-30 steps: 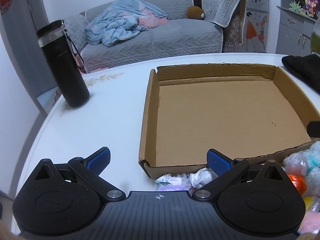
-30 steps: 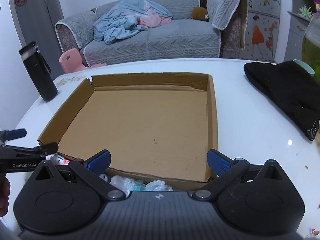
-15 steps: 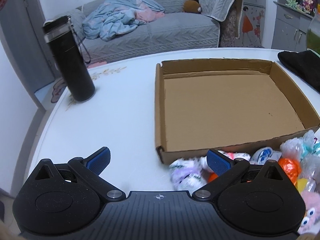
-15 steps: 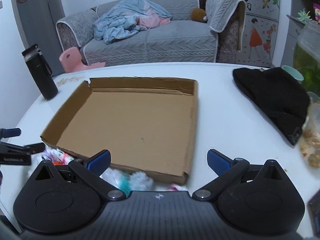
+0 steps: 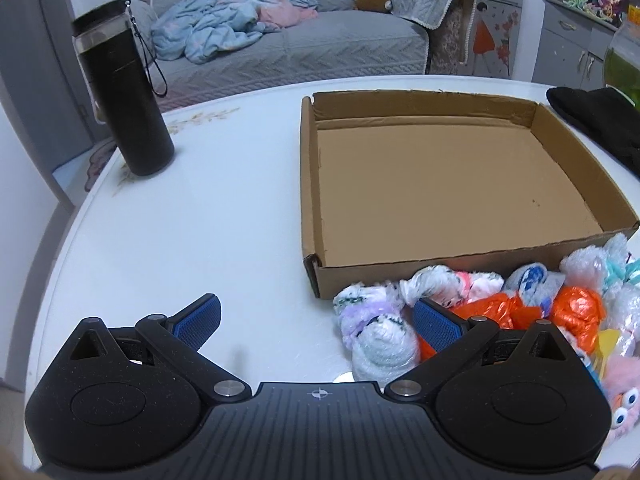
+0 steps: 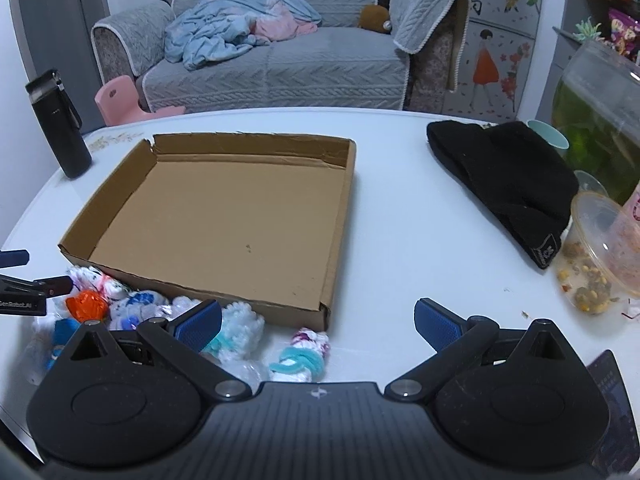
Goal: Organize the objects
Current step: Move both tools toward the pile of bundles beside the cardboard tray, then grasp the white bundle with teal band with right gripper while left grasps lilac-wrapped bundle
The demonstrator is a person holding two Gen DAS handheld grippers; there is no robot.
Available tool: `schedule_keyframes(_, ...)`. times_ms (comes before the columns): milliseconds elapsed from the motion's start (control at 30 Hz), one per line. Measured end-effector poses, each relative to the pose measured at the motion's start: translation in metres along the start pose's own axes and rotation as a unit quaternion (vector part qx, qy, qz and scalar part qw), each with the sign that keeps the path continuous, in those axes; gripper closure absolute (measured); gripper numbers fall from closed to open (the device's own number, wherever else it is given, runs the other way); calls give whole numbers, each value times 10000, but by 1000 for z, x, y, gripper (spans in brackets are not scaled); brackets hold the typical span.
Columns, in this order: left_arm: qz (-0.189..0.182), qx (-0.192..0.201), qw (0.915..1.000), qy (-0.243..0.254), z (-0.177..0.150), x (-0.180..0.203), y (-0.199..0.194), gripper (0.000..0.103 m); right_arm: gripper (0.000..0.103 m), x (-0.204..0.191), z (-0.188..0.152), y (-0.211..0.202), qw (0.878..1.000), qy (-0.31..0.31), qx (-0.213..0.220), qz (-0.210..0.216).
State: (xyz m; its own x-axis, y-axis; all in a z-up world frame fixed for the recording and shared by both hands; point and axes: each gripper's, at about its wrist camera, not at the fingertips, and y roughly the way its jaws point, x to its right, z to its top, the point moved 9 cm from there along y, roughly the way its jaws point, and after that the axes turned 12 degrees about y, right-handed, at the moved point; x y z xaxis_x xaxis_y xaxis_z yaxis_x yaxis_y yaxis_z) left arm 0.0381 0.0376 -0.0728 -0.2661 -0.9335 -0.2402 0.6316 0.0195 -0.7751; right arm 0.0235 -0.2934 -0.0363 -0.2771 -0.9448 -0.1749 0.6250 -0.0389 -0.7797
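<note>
- Cardboard tray (image 6: 224, 216): mid-table, empty.
- Wrapped plush toys (image 5: 492, 312): heaped along the tray's near wall, toward the table's near edge.
- Left gripper (image 5: 316, 316): fingers spread, grasping nothing.
- Right gripper (image 6: 318, 322): likewise spread, empty.
- Black flask (image 5: 124, 92): upright near the table's left edge.

The left claw (image 5: 316, 318) and the right claw (image 6: 318, 320) both stand with their blue-padded fingers spread wide and nothing between them, each held low and level, pointing forward over the desk (image 5: 224, 220).
</note>
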Motion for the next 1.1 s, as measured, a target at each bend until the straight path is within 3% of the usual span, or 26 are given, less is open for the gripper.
schedule_keyframes(467, 108, -108, 9999, 27, -4, -10, 11, 0, 1, 33, -9, 11, 9992, 238, -169, -275)
schedule_keyframes(800, 50, -141, 9999, 50, -10, -15, 10, 0, 2, 32, -30, 36, 9972, 241, -613, -350)
schedule_keyframes(900, 81, -155, 9998, 102, -9, -13, 10, 0, 6, 22, -41, 43, 9968, 102, -745, -280)
schedule_keyframes(1100, -42, -279, 9989, 368, -9, 6, 17, 1, 23, 18, -54, 49, 9950, 84, -951, -284)
